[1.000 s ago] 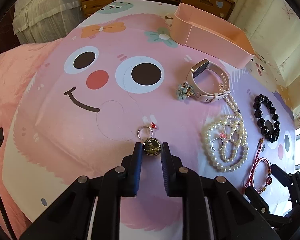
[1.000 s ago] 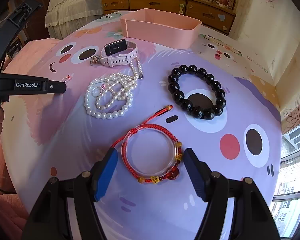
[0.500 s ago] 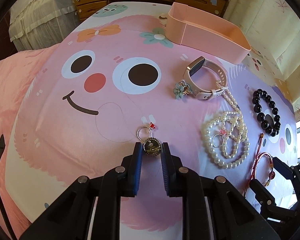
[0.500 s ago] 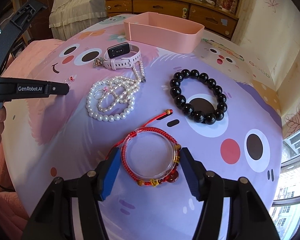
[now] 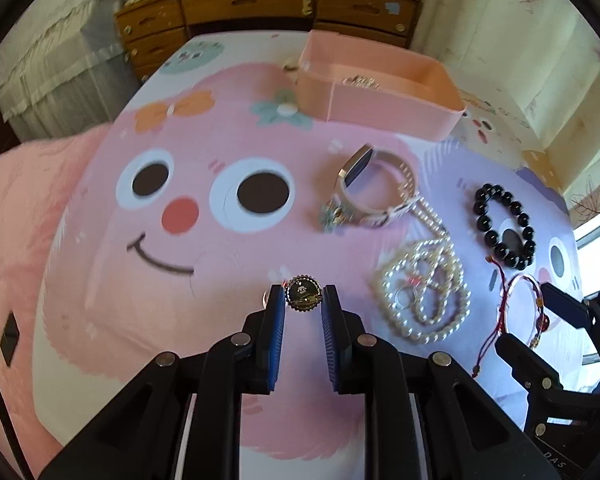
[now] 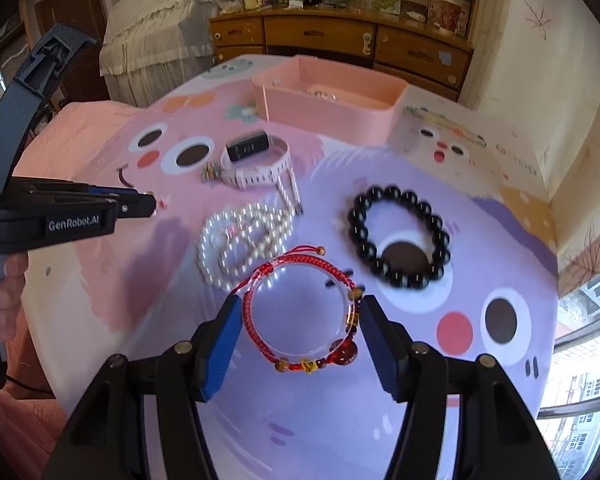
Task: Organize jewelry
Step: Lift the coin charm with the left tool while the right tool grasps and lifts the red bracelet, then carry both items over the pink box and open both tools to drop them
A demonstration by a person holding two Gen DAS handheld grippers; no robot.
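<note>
Your left gripper point(image 5: 303, 299) pinches the gold brooch point(image 5: 303, 298) at its fingertips; your right gripper point(image 6: 300, 310) has just been closing and clamps the red bracelet point(image 6: 300, 312), both above the bedspread point(image 5: 120, 300). Beyond lie the pearls point(image 6: 244, 240), black bracelet point(image 6: 400, 236) and watch point(image 6: 256, 158), unsorted. Farthest, the pink box point(image 6: 328, 116) holds one silvery piece; most remains.

tray point(image 6: 328, 120) behind watch point(image 6: 256, 160) | pearls point(image 6: 244, 240) left of bead bracelet point(image 6: 400, 240)
</note>
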